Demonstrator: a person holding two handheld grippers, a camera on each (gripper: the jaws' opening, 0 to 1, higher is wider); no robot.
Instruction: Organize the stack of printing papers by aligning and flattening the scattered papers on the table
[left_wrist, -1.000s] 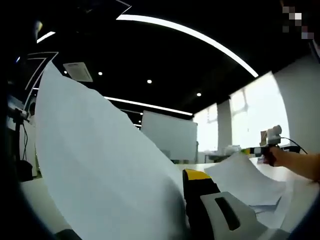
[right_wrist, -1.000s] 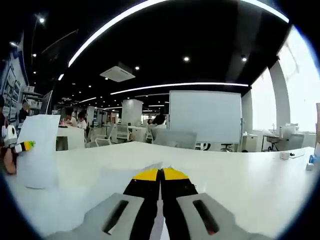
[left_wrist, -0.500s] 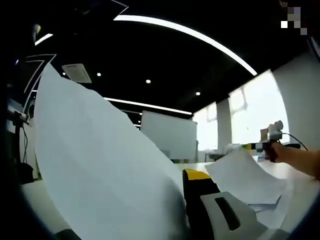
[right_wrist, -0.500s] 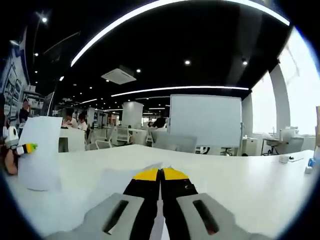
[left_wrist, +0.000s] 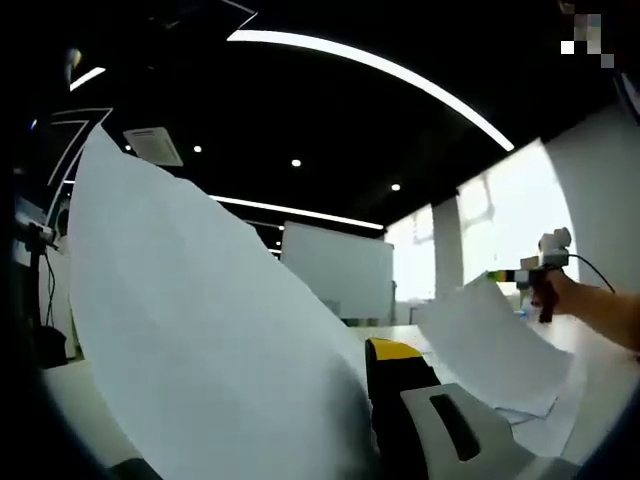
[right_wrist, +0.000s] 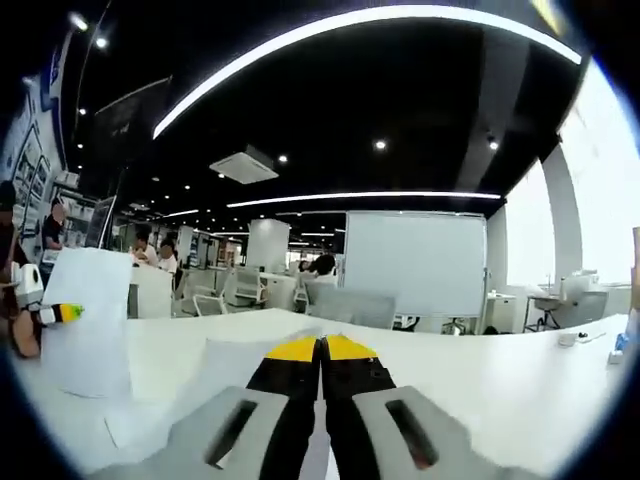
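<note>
Left gripper view: your left gripper (left_wrist: 375, 400) pinches a big sheet (left_wrist: 200, 330) up | right gripper (right_wrist: 322, 352) pinches another sheet (right_wrist: 235, 365) above the table (right_wrist: 480, 380) | pull hard, paper rips or slips.

Raised sheet (left_wrist: 200, 330) walls off left of left gripper view. Loose papers (left_wrist: 530, 395) clutter desk (right_wrist: 500, 380) rightward (other hand-held gripper (left_wrist: 545, 275) there too). Right gripper view: desk open ahead; upright sheet (right_wrist: 88, 320) blocks far left.

Matt white paper sheets (left_wrist: 200, 330) (thin, curling); smooth white table (right_wrist: 520, 390).
</note>
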